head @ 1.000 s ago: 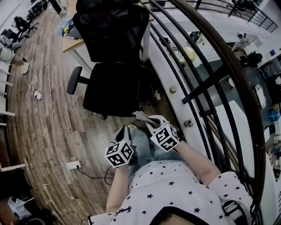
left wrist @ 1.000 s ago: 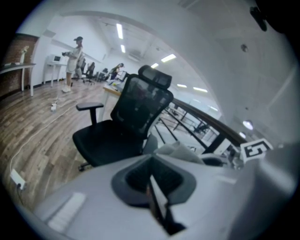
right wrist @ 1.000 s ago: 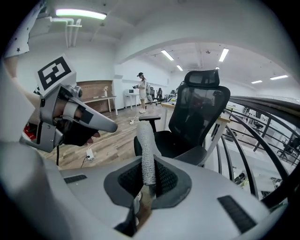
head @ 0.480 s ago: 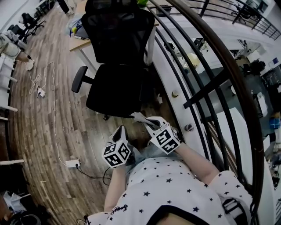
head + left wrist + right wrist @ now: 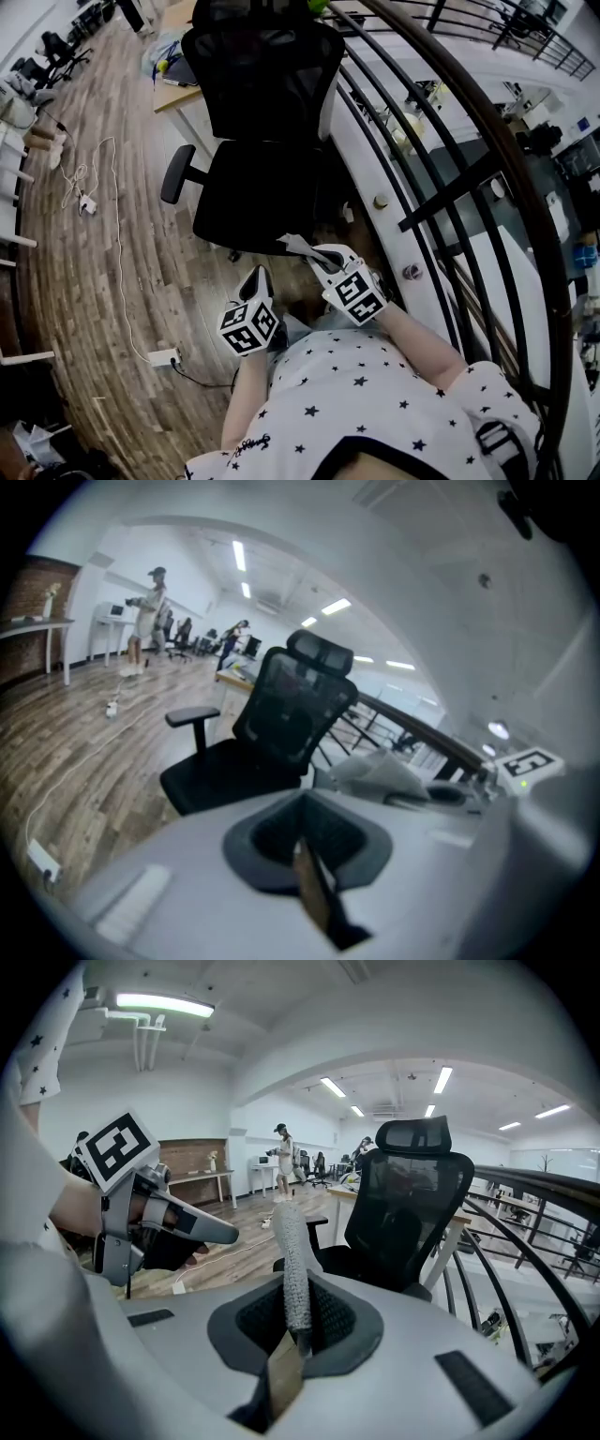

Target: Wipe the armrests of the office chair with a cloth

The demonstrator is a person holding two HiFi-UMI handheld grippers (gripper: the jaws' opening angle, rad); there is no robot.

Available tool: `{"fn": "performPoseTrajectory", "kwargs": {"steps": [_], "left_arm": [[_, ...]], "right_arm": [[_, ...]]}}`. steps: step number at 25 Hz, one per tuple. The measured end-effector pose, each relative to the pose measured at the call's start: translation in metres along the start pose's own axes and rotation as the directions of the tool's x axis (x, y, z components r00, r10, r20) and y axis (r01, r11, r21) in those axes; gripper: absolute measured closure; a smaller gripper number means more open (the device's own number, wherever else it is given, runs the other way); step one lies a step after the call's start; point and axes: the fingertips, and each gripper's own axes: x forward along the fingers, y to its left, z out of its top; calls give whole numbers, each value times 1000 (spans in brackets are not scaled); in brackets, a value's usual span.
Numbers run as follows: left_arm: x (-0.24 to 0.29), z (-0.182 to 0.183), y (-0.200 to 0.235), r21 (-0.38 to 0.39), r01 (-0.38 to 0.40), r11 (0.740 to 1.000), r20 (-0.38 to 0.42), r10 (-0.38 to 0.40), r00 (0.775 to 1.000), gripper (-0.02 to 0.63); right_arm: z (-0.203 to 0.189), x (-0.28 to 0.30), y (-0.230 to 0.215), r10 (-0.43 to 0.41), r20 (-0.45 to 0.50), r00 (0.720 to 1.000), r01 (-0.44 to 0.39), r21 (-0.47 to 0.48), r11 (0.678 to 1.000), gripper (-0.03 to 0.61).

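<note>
Your right gripper [image 5: 322, 258] pinches the grey textured cloth [image 5: 294, 1269] in its jaws, near the front of the black mesh office chair [image 5: 258, 178]. Your left gripper [image 5: 255, 278], jaws pressed together and empty, hangs beside it, apart from the chair's black armrest [image 5: 176, 174].

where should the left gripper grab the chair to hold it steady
Probably the upright post under the exposed armrest, left gripper coming from the open outer side: it is slim, stands clear of the seat, and leaves the pad free for the cloth.

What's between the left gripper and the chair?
Just bare floor between left gripper and chair, shown in the head view.
</note>
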Motion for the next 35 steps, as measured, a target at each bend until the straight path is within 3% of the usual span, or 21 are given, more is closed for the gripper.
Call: {"fn": "performPoseTrajectory", "kwargs": {"steps": [8,21,35], "left_arm": [[16,45,38,52,68,996,-24,-67,997,606],[39,109,121,41,94,995,-33,-93,995,606],[41,144,197,53,143,988,-71,-140,988,606]], "right_arm": [[41,40,1,-78,20,997,77,63,995,554],[99,104,7,-160,30,987,155,122,980,554],[152,166,31,-226,59,972,215,149,965,554]]}}
